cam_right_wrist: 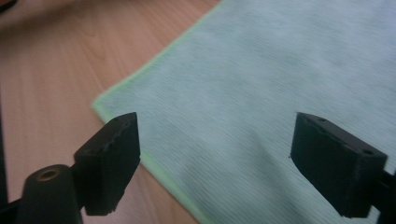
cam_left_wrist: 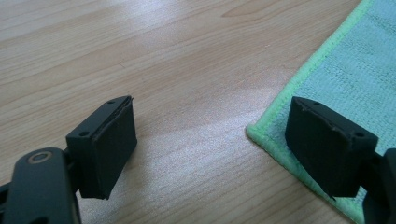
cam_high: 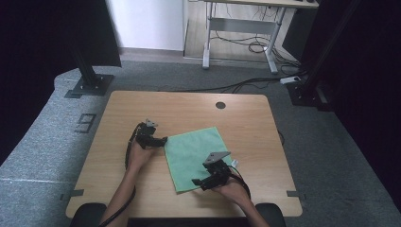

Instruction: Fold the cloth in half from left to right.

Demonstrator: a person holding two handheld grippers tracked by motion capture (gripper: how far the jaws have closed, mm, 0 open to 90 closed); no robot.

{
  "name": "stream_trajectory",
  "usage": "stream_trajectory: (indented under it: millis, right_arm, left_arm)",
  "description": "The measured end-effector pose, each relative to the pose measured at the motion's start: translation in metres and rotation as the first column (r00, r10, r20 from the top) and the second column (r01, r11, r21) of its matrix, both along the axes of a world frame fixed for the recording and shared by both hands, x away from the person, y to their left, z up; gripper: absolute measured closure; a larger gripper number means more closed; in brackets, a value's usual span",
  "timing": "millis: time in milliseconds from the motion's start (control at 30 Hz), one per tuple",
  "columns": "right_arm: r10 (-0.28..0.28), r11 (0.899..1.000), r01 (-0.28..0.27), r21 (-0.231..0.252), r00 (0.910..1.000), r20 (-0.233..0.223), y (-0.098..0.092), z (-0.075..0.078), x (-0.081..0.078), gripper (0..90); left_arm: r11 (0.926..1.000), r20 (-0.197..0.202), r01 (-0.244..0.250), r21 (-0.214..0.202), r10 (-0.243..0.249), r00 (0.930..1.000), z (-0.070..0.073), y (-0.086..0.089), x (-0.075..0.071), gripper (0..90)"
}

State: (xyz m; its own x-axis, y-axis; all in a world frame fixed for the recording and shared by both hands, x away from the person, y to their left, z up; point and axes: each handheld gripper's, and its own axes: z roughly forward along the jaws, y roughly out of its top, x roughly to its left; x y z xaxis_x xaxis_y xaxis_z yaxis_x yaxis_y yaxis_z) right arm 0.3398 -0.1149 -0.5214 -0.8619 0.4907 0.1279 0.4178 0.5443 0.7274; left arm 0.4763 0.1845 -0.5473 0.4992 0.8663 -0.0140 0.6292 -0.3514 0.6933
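Wooden counter (cam_high: 123,106) | green cloth (cam_high: 194,149) flat | left claw (cam_high: 163,140) wide at 9 o'clock corner, right claw (cam_high: 197,182) wide over 6 o'clock corner, nothing gripped | pre-grasp; next: pinch both corners

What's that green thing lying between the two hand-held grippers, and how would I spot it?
Look at the wooden table in the middle of the room. Near its centre a flat, square cloth lies spread out at a slight angle. It is the one soft, pale green thing there, with a brighter green stitched edge, set against bare wood and black tools.
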Motion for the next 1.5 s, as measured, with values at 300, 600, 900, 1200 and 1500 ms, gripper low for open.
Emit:
stream_trajectory:
  millis: [300, 600, 900, 1200, 1500]
  right_arm:
    - [0.125, 0.992, -0.125, -0.003, 0.9918, -0.027, 0.035, -0.003, -0.011, 35.7]
    - [0.248, 0.967, -0.251, -0.039, 0.9669, -0.060, 0.069, -0.007, -0.023, 52.6]
    - [0.215, 0.968, -0.214, -0.128, 0.9766, -0.012, 0.075, -0.013, -0.025, 77.4]
    - [0.194, 0.972, -0.192, -0.138, 0.9810, 0.002, 0.074, -0.014, -0.025, 85.3]
    - [0.193, 0.973, -0.195, -0.120, 0.9808, -0.024, 0.072, -0.014, -0.023, 85.3]
  left_arm:
    - [0.9999, 0.005, 0.011, -0.003, -0.011, 0.9999, 0.000, 0.000, -0.001, 19.2]
    - [0.9994, 0.013, 0.033, -0.007, -0.033, 0.9994, 0.001, -0.001, -0.002, 24.8]
    - [0.9980, 0.027, 0.061, -0.015, -0.061, 0.9978, 0.001, -0.003, -0.006, 37.9]
    - [0.9952, 0.033, 0.093, -0.031, -0.092, 0.9952, 0.002, -0.010, -0.012, 63.7]
    - [0.9902, -0.009, 0.104, -0.093, -0.105, 0.9944, 0.002, -0.011, -0.012, 88.1]
